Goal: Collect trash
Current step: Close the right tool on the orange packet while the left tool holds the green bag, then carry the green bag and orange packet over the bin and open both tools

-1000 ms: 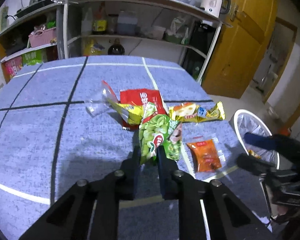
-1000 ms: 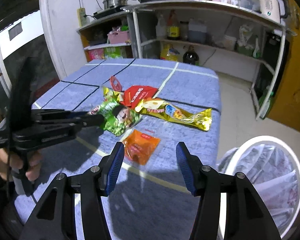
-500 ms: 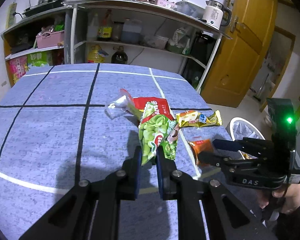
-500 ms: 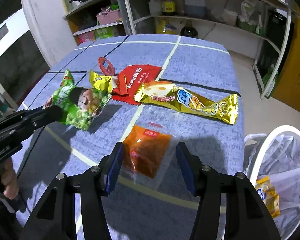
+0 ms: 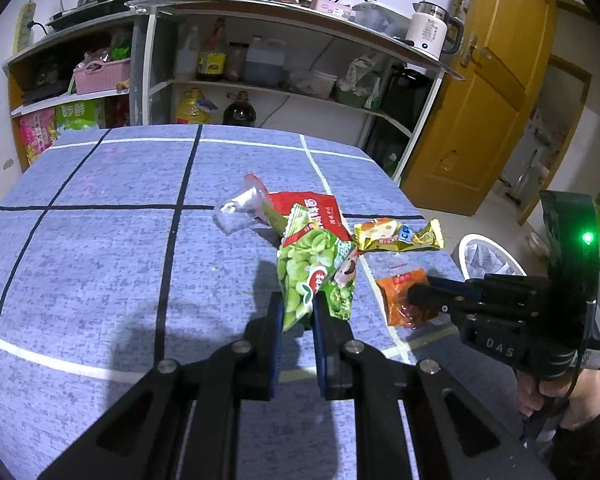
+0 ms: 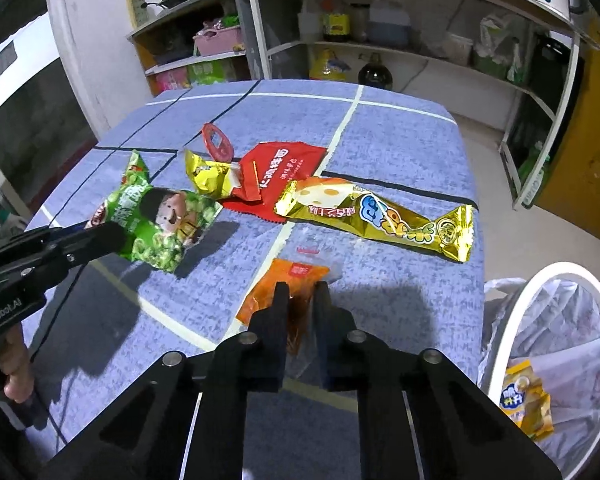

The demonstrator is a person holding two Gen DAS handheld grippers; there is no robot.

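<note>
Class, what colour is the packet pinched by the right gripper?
Orange packet, part clear; the right wrist view shows it best.

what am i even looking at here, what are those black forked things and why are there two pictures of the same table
No robot here: a person holds a handheld grasping tool in each hand, each with two fingers and a camera looking forward along them. So each picture is one tool's own view of the same table.

In the left view, the left tool is shut on a green snack bag, lifted off the blue tablecloth. In the right view, the right tool has closed on an orange sauce packet near the table edge.

Still lying on the cloth: a long gold wrapper, a red wrapper and a small yellow wrapper. The white-rimmed trash bin stands beside the table with one wrapper already inside.
</note>
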